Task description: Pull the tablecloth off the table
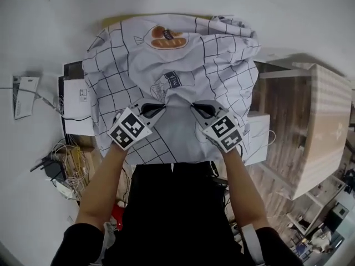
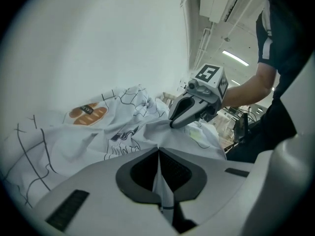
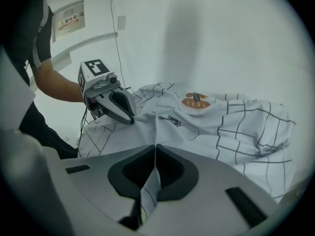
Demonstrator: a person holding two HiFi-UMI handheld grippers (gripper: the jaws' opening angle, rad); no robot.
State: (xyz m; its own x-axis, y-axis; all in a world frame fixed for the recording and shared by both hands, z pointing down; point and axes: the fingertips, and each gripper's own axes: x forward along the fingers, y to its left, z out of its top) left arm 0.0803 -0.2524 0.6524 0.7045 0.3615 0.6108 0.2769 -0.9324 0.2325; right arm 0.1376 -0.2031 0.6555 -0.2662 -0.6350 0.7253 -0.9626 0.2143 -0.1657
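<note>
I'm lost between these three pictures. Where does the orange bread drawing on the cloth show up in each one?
Head view: bread drawing near the top, centre-left, on the tablecloth's far part.
Left gripper view: left of centre, at middle height.
Right gripper view: right of centre, at middle height.
Shared landmark: the dark-labelled sketch, nearer the person than the bread.

Left tongs [image 1: 160, 112] and right tongs [image 1: 195, 108] reach forward side by side, pinched shut, tips seemingly converging.
</note>
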